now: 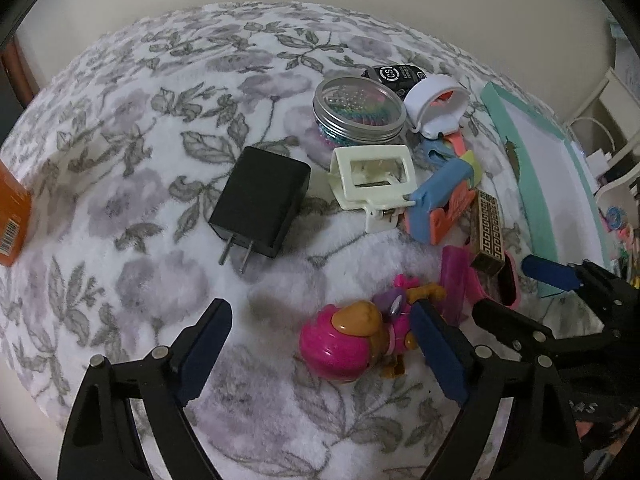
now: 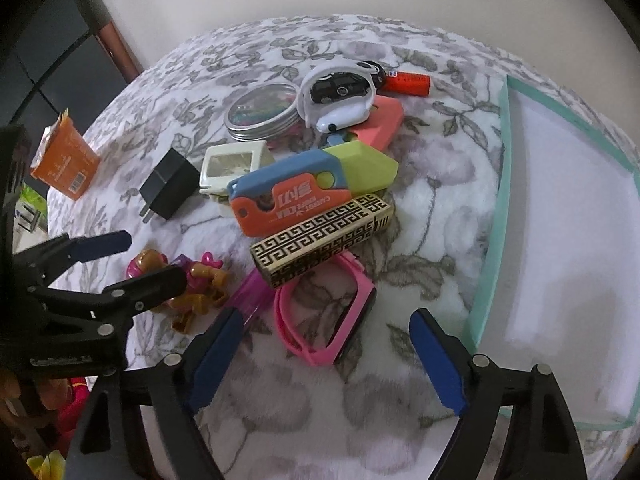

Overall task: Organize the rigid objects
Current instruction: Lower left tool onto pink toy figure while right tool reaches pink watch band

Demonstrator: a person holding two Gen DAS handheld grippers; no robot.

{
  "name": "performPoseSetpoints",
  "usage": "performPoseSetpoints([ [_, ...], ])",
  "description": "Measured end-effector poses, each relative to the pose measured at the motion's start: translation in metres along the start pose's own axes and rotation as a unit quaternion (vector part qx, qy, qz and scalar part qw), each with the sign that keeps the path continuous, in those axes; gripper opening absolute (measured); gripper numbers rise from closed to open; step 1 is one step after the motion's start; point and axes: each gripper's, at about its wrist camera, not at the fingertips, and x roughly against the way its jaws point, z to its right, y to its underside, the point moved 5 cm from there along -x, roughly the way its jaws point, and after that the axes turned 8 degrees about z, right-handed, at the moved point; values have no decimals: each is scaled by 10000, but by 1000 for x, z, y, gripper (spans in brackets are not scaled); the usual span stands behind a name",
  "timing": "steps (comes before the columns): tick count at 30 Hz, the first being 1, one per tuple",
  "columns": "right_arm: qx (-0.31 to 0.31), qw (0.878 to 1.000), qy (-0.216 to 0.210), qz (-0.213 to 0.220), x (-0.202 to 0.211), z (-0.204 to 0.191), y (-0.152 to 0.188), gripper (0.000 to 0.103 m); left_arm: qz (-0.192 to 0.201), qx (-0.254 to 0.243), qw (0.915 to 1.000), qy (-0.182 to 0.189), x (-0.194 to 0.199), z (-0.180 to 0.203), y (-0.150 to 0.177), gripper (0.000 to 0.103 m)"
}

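Note:
My left gripper (image 1: 320, 312) stands open over the floral blanket, pointing steeply down. A pink and brown toy figure (image 1: 352, 340) lies between its fingers, close beside the right one. My right gripper (image 2: 326, 316) is open too, with a pink watch band (image 2: 324, 320) lying between its fingers, a gap on each side. Above the band sit a gold and black patterned box (image 2: 320, 240) and a blue, orange and green toy cutter (image 2: 304, 188). A black charger (image 1: 260, 204), a cream claw clip (image 1: 372, 180) and a lidded metal tin (image 1: 358, 110) lie farther off.
A shallow teal-rimmed tray (image 2: 492, 240) with a white floor lies on the right. An opened orange box (image 2: 66, 160) stands at the blanket's left edge. A white watch (image 2: 340, 96), a coral case (image 2: 380, 120) and a red tube (image 2: 408, 82) sit at the back. A purple tube (image 2: 252, 292) lies by the figure.

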Motion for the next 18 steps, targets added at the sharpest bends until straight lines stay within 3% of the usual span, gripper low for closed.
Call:
performPoseSetpoints([
  [9,296,9993,223,84,-9,-4,-1,73,-117,193,9989,415,-2,-3,5,91],
  [18,305,9989,307,181,-10,-3,-4,68,-171,38,9986,496,-7,18,12,91],
])
